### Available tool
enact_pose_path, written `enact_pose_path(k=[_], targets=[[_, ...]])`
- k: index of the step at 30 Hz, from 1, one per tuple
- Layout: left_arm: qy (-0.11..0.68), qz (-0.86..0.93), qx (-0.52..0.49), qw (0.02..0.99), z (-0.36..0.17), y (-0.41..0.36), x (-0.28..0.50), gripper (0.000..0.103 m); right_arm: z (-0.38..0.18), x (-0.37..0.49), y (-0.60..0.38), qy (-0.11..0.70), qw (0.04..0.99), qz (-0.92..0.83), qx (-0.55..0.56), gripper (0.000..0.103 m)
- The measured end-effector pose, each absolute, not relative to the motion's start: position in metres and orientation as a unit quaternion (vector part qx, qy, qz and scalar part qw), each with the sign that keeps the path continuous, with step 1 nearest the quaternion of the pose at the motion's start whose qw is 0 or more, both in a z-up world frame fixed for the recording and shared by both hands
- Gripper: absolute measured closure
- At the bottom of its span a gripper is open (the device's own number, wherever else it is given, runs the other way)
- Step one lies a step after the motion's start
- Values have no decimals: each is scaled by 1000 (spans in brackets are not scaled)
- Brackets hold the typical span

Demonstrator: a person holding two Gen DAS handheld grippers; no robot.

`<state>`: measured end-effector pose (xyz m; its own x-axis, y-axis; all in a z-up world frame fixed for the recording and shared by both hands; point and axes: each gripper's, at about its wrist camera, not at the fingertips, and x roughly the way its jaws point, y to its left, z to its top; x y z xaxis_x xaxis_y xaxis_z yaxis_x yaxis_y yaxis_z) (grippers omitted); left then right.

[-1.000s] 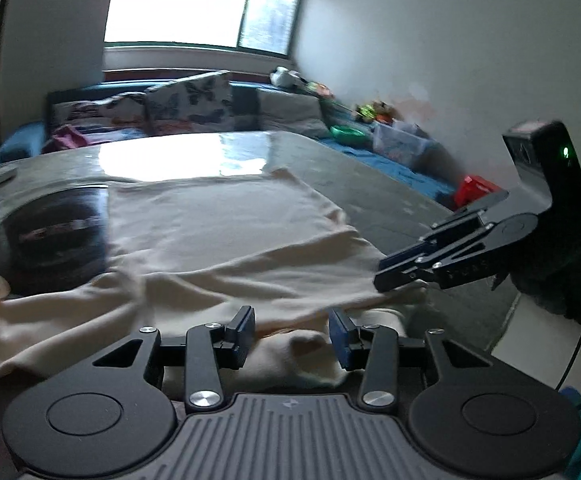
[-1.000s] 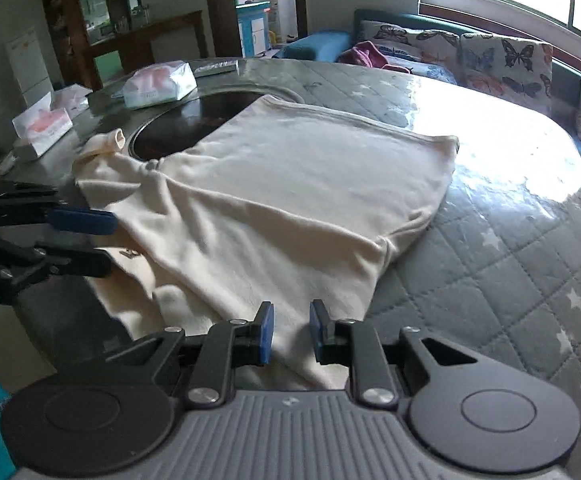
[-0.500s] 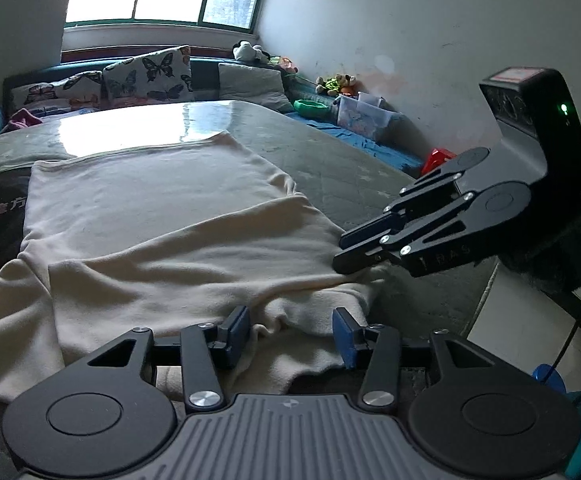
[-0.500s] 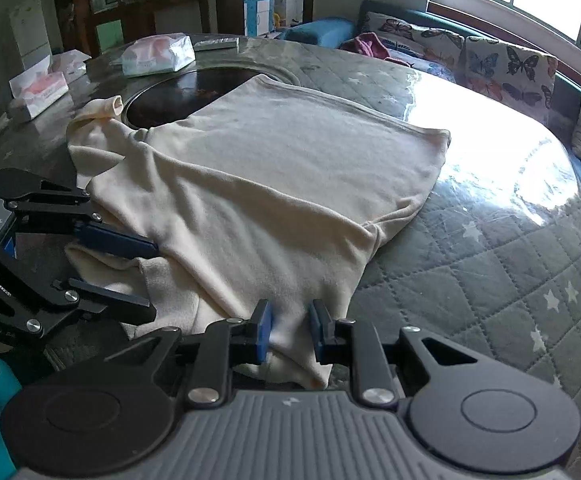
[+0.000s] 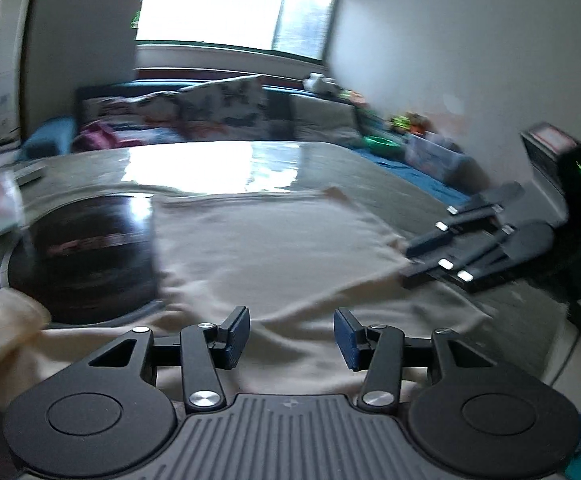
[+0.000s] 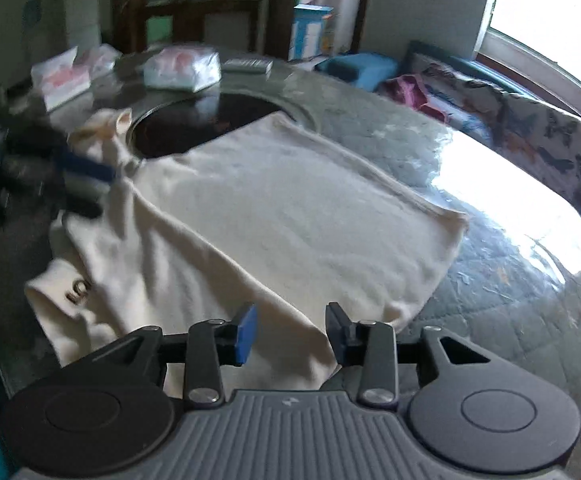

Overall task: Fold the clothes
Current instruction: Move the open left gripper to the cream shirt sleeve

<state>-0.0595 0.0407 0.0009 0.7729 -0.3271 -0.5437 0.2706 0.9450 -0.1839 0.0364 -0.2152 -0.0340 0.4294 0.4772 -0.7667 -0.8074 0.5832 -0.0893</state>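
My left gripper and right gripper both have jaws spread, holding nothing. Ahead of them the cream top lies rumpled on the worktop, folding barely begun.

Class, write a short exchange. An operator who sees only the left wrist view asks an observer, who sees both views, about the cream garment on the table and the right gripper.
Operator: From the side I cannot judge the right gripper. Is it holding cloth?
Observer: No. The right gripper is open, with the cream garment lying below the gap and nothing pinched.
Operator: My own gripper hides the garment's near part. Is anything there?
Observer: Yes. A bunched part at the garment's near left end carries dark lettering, too blurred to read.
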Motion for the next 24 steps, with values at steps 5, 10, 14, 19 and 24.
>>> enact_pose_path(k=[5,10,14,19,24], targets=[[307,-112,-68,943,-4,74,-51,53,-39,54,-219,396,789,418,-216,80],[322,-88,-81,939,-16,93,-44,53,-32,59,-229,416,780,413,-218,97],[326,-86,-79,938,-24,95,-41,53,-32,56,-235,420,782,402,-223,96],[326,-82,-66,939,-25,95,-38,53,-30,55,-239,412,803,378,-205,96],[324,-80,-59,941,-27,96,-37,53,-34,54,-242,409,814,358,-204,96]])
